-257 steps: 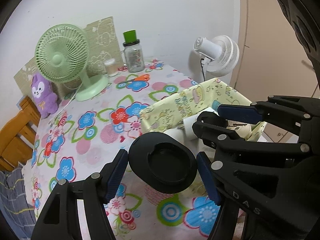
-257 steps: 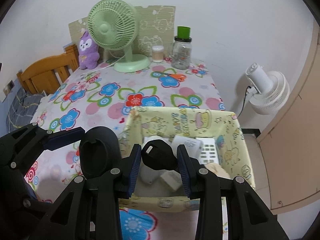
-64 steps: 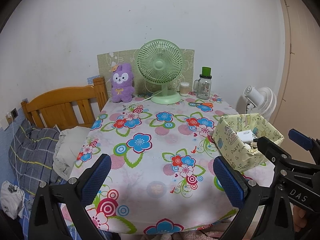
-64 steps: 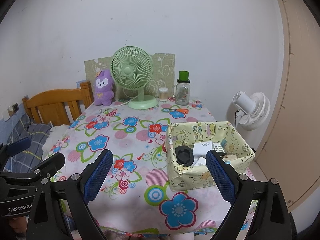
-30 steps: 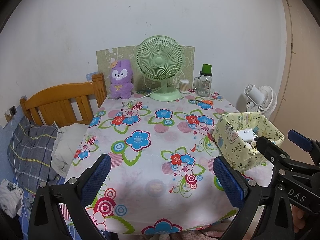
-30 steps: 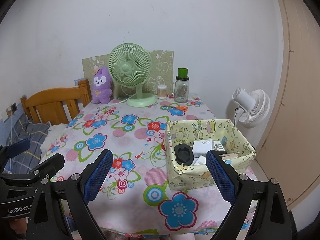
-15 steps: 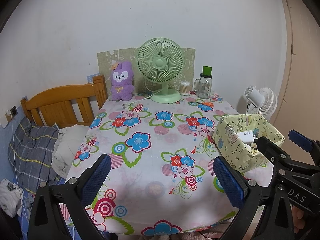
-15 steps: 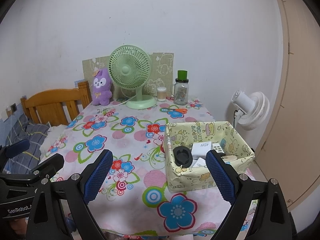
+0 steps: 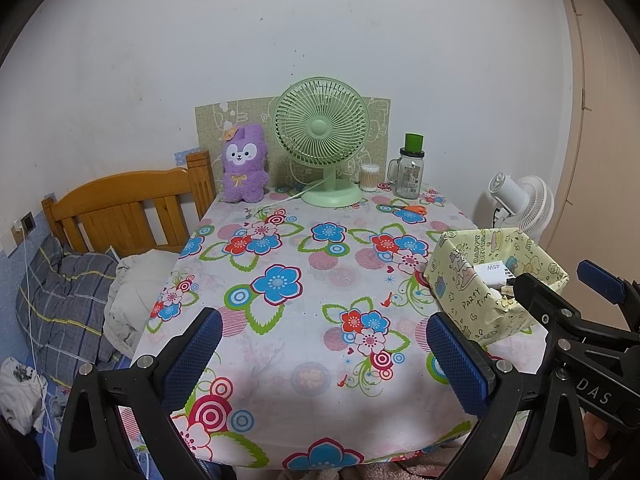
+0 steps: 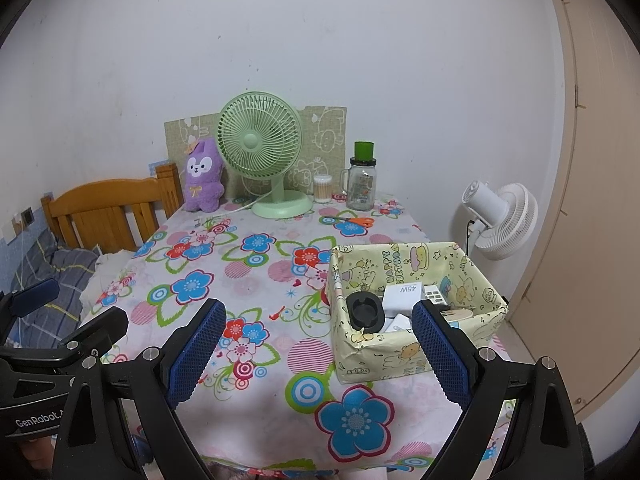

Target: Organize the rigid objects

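Evidently both grippers hang back off the near edge of the bench (image 10: 256, 420), each with its fingers spread wide and nothing between them: the left gripper (image 9: 320, 360) faces the middle of the flowered cloth, and the right gripper (image 10: 316, 352) looks toward the near right corner. The rigid objects sit gathered in the yellow paper-covered box (image 10: 404, 354) at that corner, close to the right edge; inside it a black round holder (image 10: 364, 311) leans against the near left wall, a white charger block (image 10: 404, 294) lies beside it, and a small keypad-like device (image 10: 435, 293) is just beyond, with some smaller pieces too hidden to name. The open cloth in front of the left gripper carries no loose item, so by the look of it the sorting is nearly or wholly done. The relation that matters is the box's place: it lies ahead and a little right of the right gripper's fingers, with its long side running across the view, while from the left wrist it shows far off to the right, partly behind the right gripper. Any further reach into the box would suit the right hand. An orange-handled pair of scissors (image 10: 354, 222) lies near the far right corner, well apart from both.
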